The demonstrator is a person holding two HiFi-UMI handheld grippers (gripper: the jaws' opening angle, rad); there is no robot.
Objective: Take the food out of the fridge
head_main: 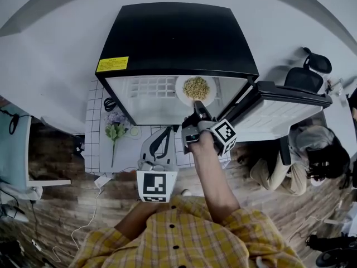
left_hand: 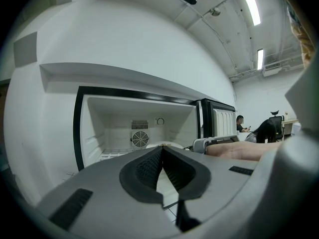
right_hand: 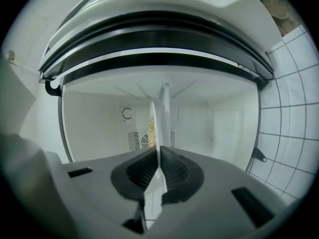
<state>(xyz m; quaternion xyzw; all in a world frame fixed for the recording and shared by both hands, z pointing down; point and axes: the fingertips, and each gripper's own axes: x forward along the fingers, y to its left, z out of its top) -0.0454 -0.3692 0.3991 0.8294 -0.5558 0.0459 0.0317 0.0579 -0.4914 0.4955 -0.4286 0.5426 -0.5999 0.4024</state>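
Note:
The black mini fridge (head_main: 173,38) stands open, its door (head_main: 284,108) swung out to the right. Inside sits a white plate (head_main: 196,89) piled with pale yellowish food. My right gripper (head_main: 198,109) reaches into the fridge and is shut on the plate's near rim. In the right gripper view the plate (right_hand: 155,128) appears edge-on, pinched between the pads, with the food (right_hand: 151,131) beyond them. My left gripper (head_main: 166,132) hangs in front of the fridge's opening, left of the right one. Its jaws (left_hand: 162,148) are shut with nothing between them.
A bunch of flowers (head_main: 115,128) lies on the white tiles left of the fridge. A white cable and plug (head_main: 103,180) trail over the wooden floor. A person (head_main: 312,155) crouches at the right, beside an office chair (head_main: 309,71). A fan grille (left_hand: 140,139) marks the fridge's back wall.

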